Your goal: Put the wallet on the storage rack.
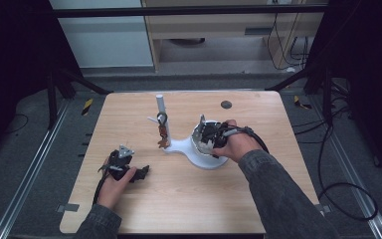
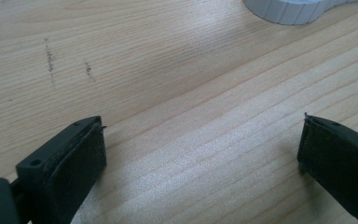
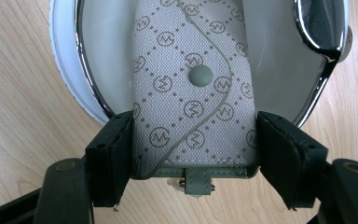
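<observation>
Two grippers: one in each of the person's hands, over a pale wooden worktop (image 1: 189, 199).
High view, left gripper (image 1: 140, 174): rests low on the worktop at the near left, well apart from the stand.
High view, right gripper (image 1: 202, 138): reaches into the round dish of a white stand (image 1: 179, 145); a white post (image 1: 160, 107) rises behind with a small dark item hung on it, too small to name.
Left gripper view: fingers (image 2: 81, 156) stand wide apart over bare wood; the stand's ribbed edge (image 2: 289, 11) lies at the top.
Right gripper view: fingers (image 3: 114, 149) clamped on the sides of a grey monogram pouch (image 3: 193, 98) with a snap button.
Pouch position: in the chrome-rimmed dish (image 3: 86, 84), apparently lying flat.
</observation>
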Tool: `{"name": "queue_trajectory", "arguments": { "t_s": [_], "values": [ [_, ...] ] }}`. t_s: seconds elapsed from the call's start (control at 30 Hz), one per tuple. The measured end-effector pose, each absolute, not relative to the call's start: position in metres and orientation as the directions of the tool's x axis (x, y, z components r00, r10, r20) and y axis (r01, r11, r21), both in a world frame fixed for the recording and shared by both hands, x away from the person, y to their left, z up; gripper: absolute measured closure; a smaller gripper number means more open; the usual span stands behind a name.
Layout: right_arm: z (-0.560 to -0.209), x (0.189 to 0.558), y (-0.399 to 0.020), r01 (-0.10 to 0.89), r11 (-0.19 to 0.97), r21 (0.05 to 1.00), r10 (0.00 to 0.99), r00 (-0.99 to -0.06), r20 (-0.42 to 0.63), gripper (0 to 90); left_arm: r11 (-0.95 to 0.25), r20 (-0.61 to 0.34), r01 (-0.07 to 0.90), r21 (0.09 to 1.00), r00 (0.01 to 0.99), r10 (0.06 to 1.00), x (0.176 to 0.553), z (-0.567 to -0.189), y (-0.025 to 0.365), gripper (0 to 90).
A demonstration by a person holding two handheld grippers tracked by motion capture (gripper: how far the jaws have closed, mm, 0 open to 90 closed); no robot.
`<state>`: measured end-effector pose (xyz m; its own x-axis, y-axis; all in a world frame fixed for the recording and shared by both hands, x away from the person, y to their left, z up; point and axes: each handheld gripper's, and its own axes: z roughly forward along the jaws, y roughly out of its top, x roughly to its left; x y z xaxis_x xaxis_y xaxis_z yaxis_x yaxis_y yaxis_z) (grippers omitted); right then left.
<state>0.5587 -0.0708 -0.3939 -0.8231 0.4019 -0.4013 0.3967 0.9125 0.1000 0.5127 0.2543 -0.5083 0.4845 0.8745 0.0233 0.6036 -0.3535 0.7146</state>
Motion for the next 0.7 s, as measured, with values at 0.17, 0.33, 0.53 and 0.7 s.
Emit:
{"name": "queue_trajectory", "arguments": {
  "t_s": [0.17, 0.33, 0.53, 0.7],
  "values": [
    [-0.3946, 0.5593, -0.0702, 0.401, 0.91, 0.101, 0.407, -0.823, -0.397, 30.6, -0.353, 0.023, 0.603, 0.715, 0.485, 0.874, 0.5127, -0.5083, 0.2542, 0.4],
    [-0.3952, 0.5598, -0.0699, 0.401, 0.91, 0.101, 0.407, -0.824, -0.394, 30.6, -0.354, 0.023, 0.604, 0.715, 0.485, 0.874, 0.5127, -0.5083, 0.2542, 0.4],
    [-0.3956, 0.5603, -0.0696, 0.401, 0.911, 0.1, 0.406, -0.826, -0.391, 30.4, -0.354, 0.023, 0.604, 0.714, 0.485, 0.874, 0.5127, -0.5083, 0.2543, 0.4],
    [-0.3957, 0.561, -0.0702, 0.405, 0.908, 0.106, 0.413, -0.826, -0.384, 30.1, -0.354, 0.023, 0.604, 0.714, 0.485, 0.874, 0.5127, -0.5083, 0.2543, 0.4]
  ]
}}
